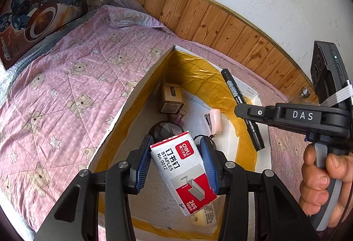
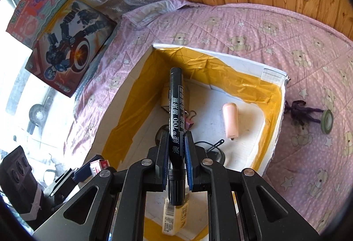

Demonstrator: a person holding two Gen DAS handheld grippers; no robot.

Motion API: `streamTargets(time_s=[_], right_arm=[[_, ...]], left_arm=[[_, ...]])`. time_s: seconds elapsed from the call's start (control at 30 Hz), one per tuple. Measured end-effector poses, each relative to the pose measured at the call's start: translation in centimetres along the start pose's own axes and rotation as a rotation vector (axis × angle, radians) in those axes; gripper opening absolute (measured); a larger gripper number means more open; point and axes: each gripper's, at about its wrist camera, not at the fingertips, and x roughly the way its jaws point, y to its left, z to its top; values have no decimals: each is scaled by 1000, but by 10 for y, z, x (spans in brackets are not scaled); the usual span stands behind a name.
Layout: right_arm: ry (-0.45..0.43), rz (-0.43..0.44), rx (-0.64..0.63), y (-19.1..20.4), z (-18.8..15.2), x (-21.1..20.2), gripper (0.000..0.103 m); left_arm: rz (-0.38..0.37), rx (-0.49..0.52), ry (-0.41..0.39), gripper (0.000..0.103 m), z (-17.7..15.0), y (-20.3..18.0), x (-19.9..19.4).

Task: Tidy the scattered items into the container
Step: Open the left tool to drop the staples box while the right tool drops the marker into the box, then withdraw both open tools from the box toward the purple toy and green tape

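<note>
My left gripper (image 1: 176, 148) is shut on a red and white staples box (image 1: 183, 174), held tilted above the near part of the container. The container is a white cardboard box (image 1: 141, 86) lined with yellow tape, lying on the bed. My right gripper (image 2: 176, 137) is shut on a black marker (image 2: 176, 104) that points over the box (image 2: 273, 108). In the left wrist view that marker (image 1: 240, 104) hangs over the box's right side. Inside lie a pink stapler (image 2: 230, 119), a small brown carton (image 1: 172, 97), a pink binder clip (image 2: 188, 124) and a yellowish packet (image 2: 174, 216).
On the pink bear quilt (image 2: 253, 27) right of the box lie a green tape roll (image 2: 326, 120) and a purple string (image 2: 297, 112). Toy boxes (image 1: 44, 9) and bubble wrap stand at the far left. A wooden headboard (image 1: 209, 20) runs along the wall.
</note>
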Motion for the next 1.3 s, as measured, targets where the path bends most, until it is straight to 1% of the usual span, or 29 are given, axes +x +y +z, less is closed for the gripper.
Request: streamTargets(time_s=[0.1, 0.2, 0.23, 0.27, 0.47, 0.67, 0.8, 1.0, 1.17, 1.3], right_arm=[[12, -20, 4, -3, 8, 13, 14], [10, -72, 1, -8, 16, 26, 18], [6, -84, 5, -12, 19, 28, 22], [7, -87, 14, -15, 20, 30, 25], [18, -86, 34, -25, 20, 32, 26], [19, -68, 37, -25, 14, 27, 26], [11, -53, 45, -27, 8, 18, 26], [9, -8, 29, -23, -7, 1, 26], [1, 25, 0, -15, -26, -17, 26], [-10, 54, -1, -14, -42, -31, 26]], left_arm=[[1, -1, 8, 46, 0, 2, 4], [1, 5, 22, 47, 0, 3, 10], [6, 1, 25, 51, 1, 4, 12], [10, -1, 29, 59, 0, 4, 13], [6, -7, 23, 60, -1, 9, 12], [-8, -15, 42, 60, -2, 6, 16], [-4, -23, 66, 60, -7, 4, 19], [-6, 2, 53, 60, -8, -9, 10], [-12, 27, 47, 60, -9, -25, 0], [-16, 46, 36, 60, -12, -37, -9]])
